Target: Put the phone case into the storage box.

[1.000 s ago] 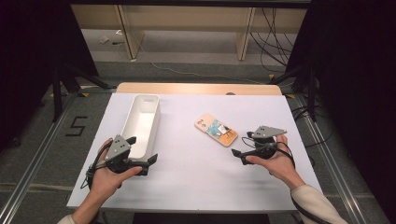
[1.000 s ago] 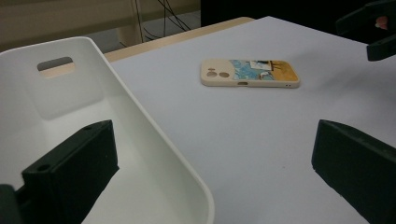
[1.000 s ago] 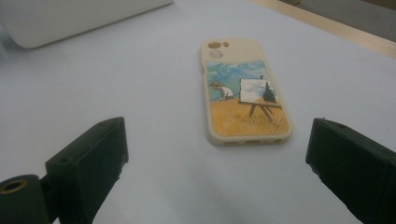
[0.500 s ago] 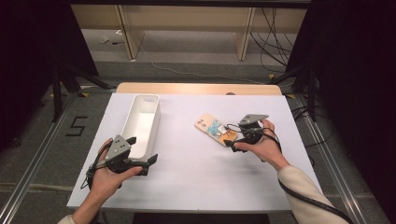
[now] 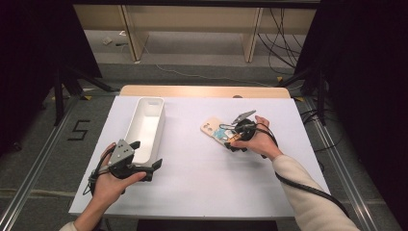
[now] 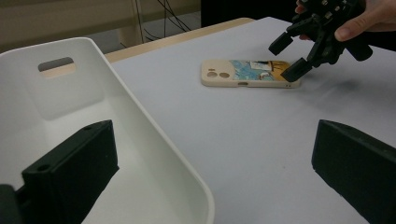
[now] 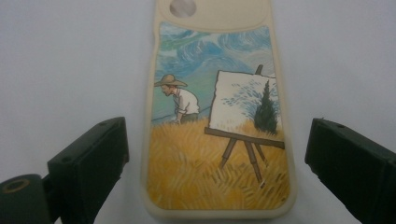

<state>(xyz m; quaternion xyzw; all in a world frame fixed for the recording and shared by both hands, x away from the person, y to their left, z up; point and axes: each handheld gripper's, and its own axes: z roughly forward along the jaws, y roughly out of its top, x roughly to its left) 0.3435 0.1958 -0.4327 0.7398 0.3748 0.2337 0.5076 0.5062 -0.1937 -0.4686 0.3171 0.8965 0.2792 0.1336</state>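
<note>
- The phone case [image 5: 220, 132] lies flat on the white table [image 5: 202, 183], picture side up, right of the white bin [image 5: 144, 129] and well apart from it.
- The right gripper [image 7: 212, 172] is spread wide, one jaw on each side of the case's lower end, and has hold of nothing; from the right gripper view I cannot tell whether the jaws touch the case's edges.
- The left gripper [image 6: 212, 172] is also open and empty, one jaw inside the bin's near end and the other over bare table beside it.
- The case's long axis runs diagonally across the table in the high view: the camera-hole end points up and left, towards the bin's far end, and the wheat-field end points back at the right hand [image 5: 257, 142].
- Risk, as I judge it: the case is thin and flat on a smooth surface, so jaws closing too high could skid over its rounded rim and shove it away instead of gripping.
- A grab at the very end could let the long case droop or twist out once lifted.
- If one jaw lands first, the case may spin.
</note>
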